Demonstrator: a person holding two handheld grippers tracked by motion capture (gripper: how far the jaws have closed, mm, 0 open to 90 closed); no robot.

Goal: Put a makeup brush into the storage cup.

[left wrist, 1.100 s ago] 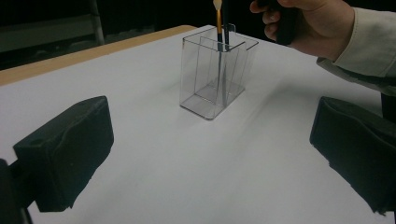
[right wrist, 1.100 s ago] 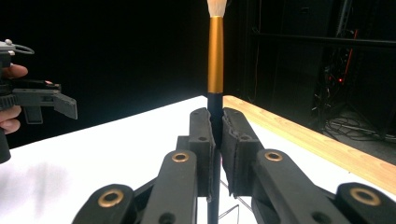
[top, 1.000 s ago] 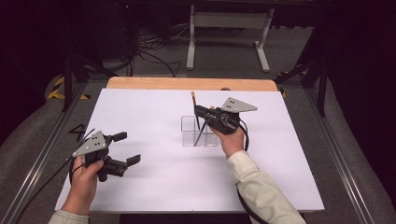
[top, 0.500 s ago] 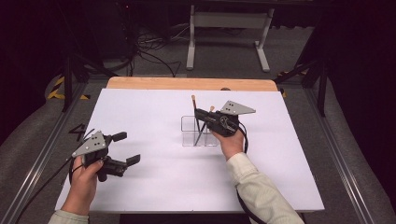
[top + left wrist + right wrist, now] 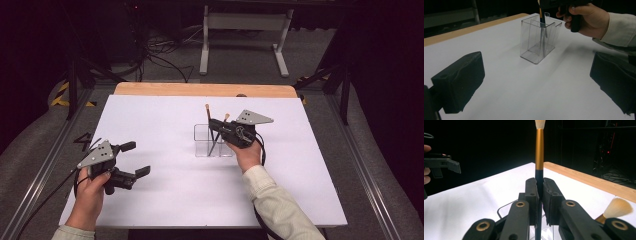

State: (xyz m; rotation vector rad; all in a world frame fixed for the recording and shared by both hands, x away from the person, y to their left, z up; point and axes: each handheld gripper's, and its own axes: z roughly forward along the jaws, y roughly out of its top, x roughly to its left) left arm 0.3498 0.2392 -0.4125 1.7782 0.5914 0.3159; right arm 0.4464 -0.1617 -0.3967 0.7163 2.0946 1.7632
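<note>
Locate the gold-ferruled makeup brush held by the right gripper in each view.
High view: makeup brush stands centre, above the clear holder.
Left gripper view: top centre, handle down inside the holder.
Right gripper view: upright at centre, clamped by the right gripper.
Shared landmark: the table's wooden edge.

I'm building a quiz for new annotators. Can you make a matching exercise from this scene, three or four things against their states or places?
1. slim brush
2. fluffy brush
3. left gripper
4. clear holder

a. jaws apart, nothing between them
b. stands on the white table top
c. clamped upright in the right gripper
d. leans beside the right gripper, bristles up

Pairs: 1-c, 2-d, 3-a, 4-b
</note>
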